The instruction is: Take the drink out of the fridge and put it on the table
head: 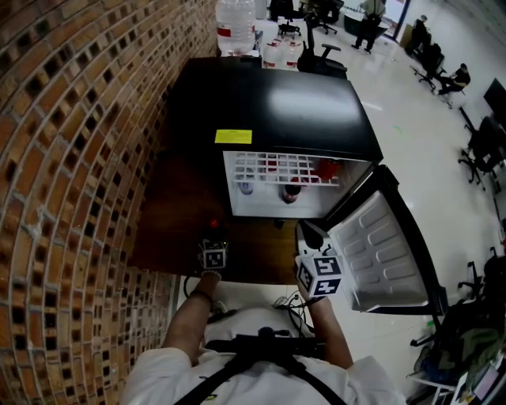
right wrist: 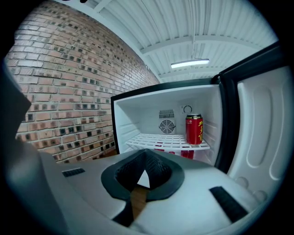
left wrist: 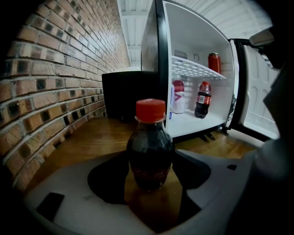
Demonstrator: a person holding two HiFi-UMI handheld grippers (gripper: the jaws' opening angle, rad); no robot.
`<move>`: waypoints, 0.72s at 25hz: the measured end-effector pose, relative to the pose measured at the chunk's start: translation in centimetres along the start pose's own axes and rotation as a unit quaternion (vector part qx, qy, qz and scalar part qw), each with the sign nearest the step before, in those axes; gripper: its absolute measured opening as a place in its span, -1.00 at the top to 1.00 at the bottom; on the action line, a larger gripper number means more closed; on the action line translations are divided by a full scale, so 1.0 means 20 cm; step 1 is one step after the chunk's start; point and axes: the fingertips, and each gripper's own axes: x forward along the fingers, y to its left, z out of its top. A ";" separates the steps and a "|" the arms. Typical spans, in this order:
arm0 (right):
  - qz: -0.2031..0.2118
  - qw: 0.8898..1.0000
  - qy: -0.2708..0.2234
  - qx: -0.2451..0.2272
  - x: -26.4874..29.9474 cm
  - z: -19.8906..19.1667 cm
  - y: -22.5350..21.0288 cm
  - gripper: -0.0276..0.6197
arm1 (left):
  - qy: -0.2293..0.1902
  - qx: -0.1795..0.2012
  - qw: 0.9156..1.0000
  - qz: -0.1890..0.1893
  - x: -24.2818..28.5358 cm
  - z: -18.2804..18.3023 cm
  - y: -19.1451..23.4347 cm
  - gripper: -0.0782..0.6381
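Note:
A dark cola bottle (left wrist: 149, 147) with a red cap stands upright on the wooden table (left wrist: 87, 137) in front of the fridge. My left gripper (left wrist: 149, 170) is shut on its lower body, a black pad on each side. From the head view only the bottle's red cap (head: 213, 225) shows above my left gripper (head: 212, 241). The black mini fridge (head: 269, 111) is open, its door (head: 379, 253) swung right. Inside are a red can (right wrist: 194, 129), another cola bottle (left wrist: 202, 99) and a white bottle (left wrist: 178, 96). My right gripper (right wrist: 144, 161) hovers shut and empty before the fridge opening.
A brick wall (head: 71, 158) runs along the left of the table. Large water jugs (head: 236, 24) stand behind the fridge. Office chairs (head: 320, 55) and people are farther back on the pale floor. Cables (head: 288, 304) lie by the person's feet.

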 end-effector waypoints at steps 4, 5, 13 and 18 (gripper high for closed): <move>-0.004 1.000 0.002 0.001 -0.01 -0.01 -0.01 0.89 | -0.005 0.003 1.000 0.004 -0.02 0.03 0.01 -0.07; -0.004 1.000 0.001 0.000 -0.01 -0.01 -0.01 0.90 | -0.006 0.003 1.000 0.002 -0.02 0.04 0.01 -0.07; -0.003 1.000 0.004 0.001 -0.01 -0.02 0.00 0.90 | -0.004 -0.009 0.999 -0.030 -0.02 0.01 -0.02 -0.54; -0.005 1.000 -0.001 0.002 -0.02 -0.02 -0.01 0.89 | -0.047 -0.019 0.998 -0.035 -0.17 0.10 -0.03 -0.56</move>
